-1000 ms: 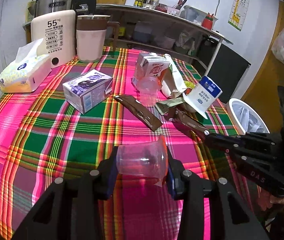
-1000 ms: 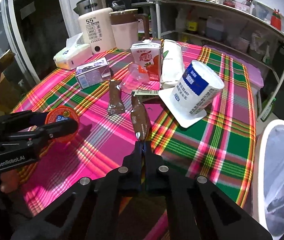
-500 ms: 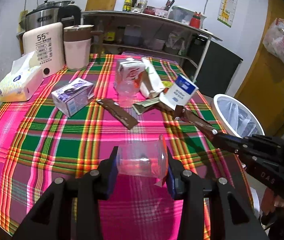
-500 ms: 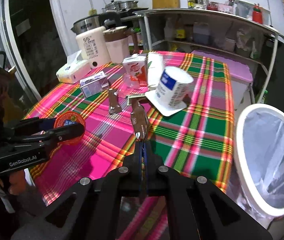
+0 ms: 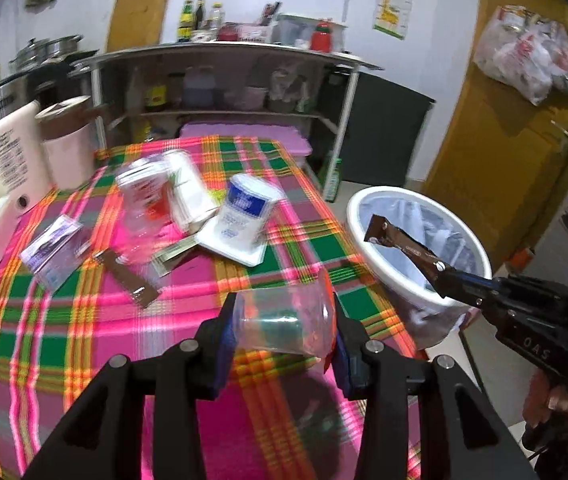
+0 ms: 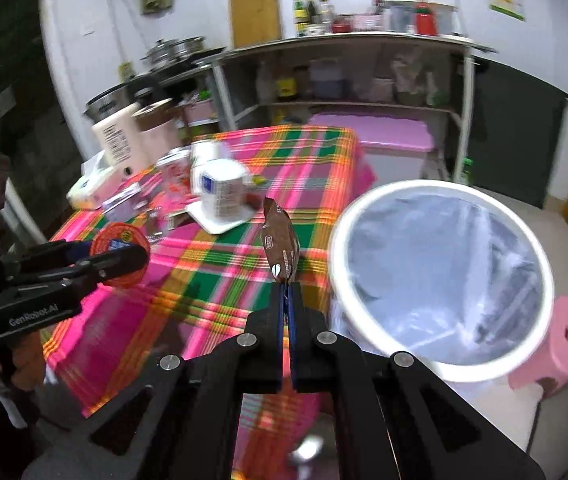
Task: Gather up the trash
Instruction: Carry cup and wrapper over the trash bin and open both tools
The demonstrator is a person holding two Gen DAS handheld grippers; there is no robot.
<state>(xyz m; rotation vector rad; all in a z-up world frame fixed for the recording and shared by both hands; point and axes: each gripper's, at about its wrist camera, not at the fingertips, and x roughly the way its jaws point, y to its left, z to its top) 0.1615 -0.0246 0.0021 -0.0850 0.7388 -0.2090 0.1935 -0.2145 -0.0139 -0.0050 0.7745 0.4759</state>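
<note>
Landmark: white waste bin (image 6: 439, 280), lined with a clear bag, standing on the floor just beside the worktop (image 5: 84, 320) corner; a pink stool (image 6: 563, 340) sits beside it on the side away from the worktop.

Worktop, plaid cloth, carries litter well apart from the bin: a blue-and-white paper tub (image 5: 246, 208) tipped on its lid, a red-and-white carton (image 5: 144, 188), a purple box (image 5: 54, 252), a second brown wrapper (image 5: 130, 284). Details blurred.

Left tool (image 5: 284, 320): closed narrow on a clear plastic cup (image 5: 284, 316) with an orange foil lid, held on its side over the worktop, near the bin but not over it. Judgement: light, thin-walled, crushes easily; side-wall hold is adequate with a gentle squeeze.

Right tool (image 6: 285, 300): pinched fully on the lower end of a brown snack wrapper (image 6: 280, 244), which stands up from the tips, just beside the bin rim on the worktop side in the right wrist view. Judgement: near weightless, limp, slick film; an end pinch suits it, may cling on release.
</note>
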